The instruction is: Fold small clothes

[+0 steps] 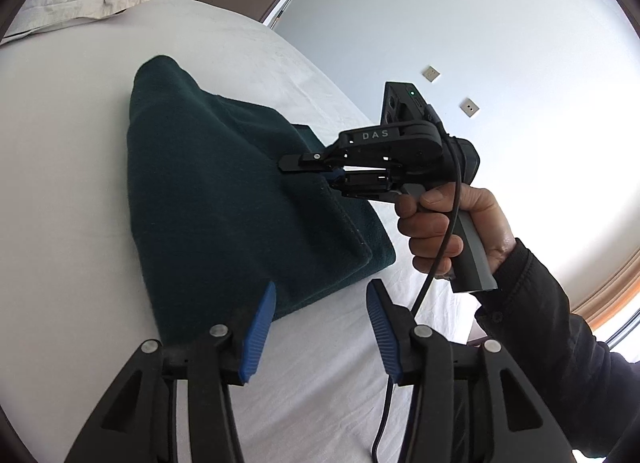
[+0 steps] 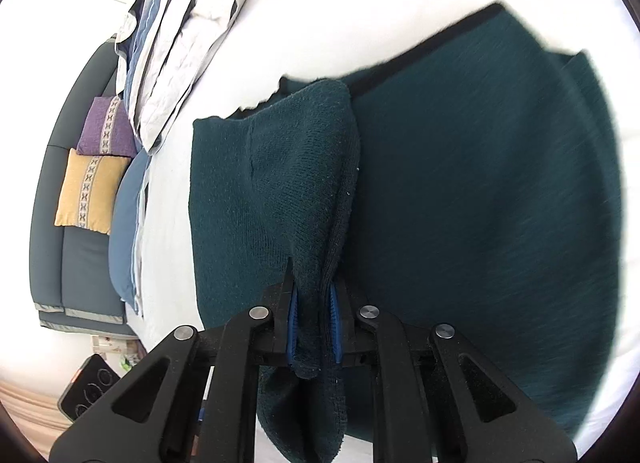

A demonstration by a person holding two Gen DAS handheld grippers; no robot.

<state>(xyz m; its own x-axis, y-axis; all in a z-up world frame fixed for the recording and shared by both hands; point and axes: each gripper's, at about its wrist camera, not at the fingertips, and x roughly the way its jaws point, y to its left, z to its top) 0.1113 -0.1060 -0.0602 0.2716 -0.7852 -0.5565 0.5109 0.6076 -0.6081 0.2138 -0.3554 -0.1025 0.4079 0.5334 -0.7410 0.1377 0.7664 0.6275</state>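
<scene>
**Right gripper clamped on garment; left gripper free**

The dark green garment [image 1: 224, 191] lies on the white bed [image 1: 60, 183]. The left wrist view shows the left gripper [image 1: 320, 327] with its blue pads apart, nothing between them, above the garment's near edge. It also shows the right gripper [image 1: 316, 173] from outside, held by a hand [image 1: 448, 231], nose at the cloth. Only the right wrist view shows the pinch itself: the right gripper's pads [image 2: 293, 323] press a raised fold of the garment. It alone shows pillows [image 2: 188, 23] and a sofa [image 2: 80, 255].
</scene>
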